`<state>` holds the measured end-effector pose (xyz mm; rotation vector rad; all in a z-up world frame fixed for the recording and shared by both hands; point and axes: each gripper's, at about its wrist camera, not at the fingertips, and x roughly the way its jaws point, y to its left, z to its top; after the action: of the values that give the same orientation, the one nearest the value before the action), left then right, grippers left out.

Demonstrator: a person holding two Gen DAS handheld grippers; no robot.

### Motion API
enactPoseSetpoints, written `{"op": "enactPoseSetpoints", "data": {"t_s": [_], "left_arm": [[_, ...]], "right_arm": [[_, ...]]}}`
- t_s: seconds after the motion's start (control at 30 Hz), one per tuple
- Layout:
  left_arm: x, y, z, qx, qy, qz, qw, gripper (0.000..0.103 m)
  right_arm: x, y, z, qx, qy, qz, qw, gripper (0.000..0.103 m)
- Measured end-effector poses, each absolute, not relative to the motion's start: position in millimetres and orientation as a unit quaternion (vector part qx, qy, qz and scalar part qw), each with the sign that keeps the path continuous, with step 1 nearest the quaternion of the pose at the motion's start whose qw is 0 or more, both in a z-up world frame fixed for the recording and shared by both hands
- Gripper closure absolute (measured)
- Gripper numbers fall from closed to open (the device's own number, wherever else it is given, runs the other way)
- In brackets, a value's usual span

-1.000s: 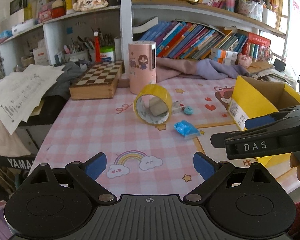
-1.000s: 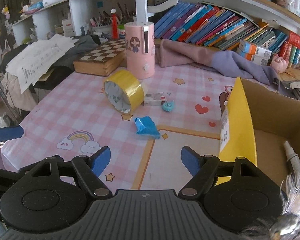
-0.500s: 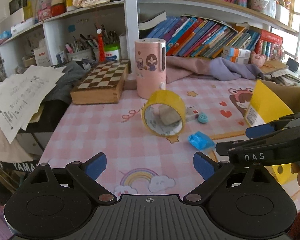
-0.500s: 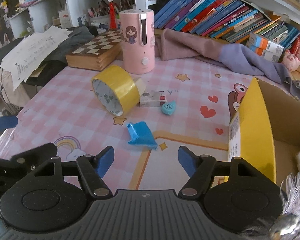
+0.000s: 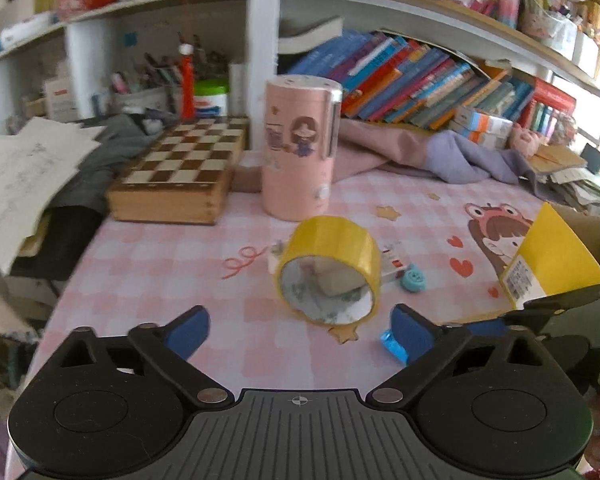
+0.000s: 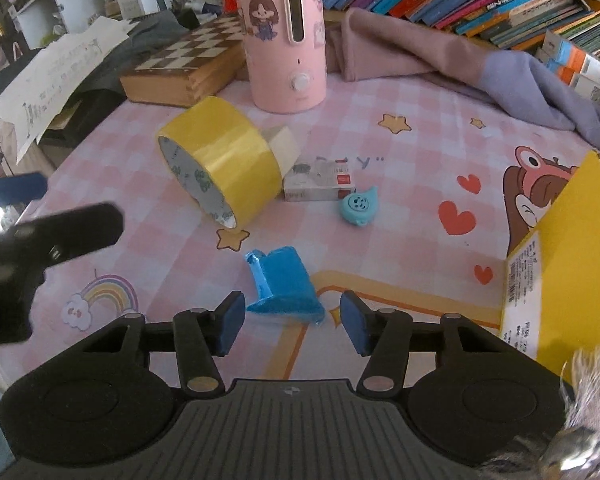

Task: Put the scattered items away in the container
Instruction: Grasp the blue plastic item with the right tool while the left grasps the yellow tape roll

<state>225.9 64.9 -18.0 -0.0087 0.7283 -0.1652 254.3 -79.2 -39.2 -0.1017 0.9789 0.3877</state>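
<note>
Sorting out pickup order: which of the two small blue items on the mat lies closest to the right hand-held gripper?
The crumpled bright blue wrapper, lying just ahead of the right hand-held gripper. The teal drop-shaped piece sits farther off, beside the small white box.

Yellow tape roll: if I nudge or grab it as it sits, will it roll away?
Probably. The yellow tape roll rests on its curved edge, tilted against a cream block, so a sideways push would likely roll or topple it. It looks stiff and hollow, and its glossy band may slip between fingers; gripping through the core seems safer.
</note>
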Motion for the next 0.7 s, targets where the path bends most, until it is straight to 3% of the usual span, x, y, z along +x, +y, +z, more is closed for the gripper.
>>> {"op": "enactPoseSetpoints", "data": {"t_s": [0.17, 0.57, 0.7], "left_arm": [[254, 58, -30, -0.006, 0.365, -0.101, 0.925, 0.002], [299, 47, -53, -0.004, 0.385, -0.104, 0.917, 0.002], [305, 48, -58, -0.016, 0.404, -0.105, 0.909, 0.008]], "right_arm": [[262, -79, -45, -0.054, 0.474, 0.184, 0.859, 0.057], [274, -75, -48, -0.072, 0.467, 0.201, 0.858, 0.057], [276, -74, -50, -0.078, 0.466, 0.209, 0.856, 0.057]]}}
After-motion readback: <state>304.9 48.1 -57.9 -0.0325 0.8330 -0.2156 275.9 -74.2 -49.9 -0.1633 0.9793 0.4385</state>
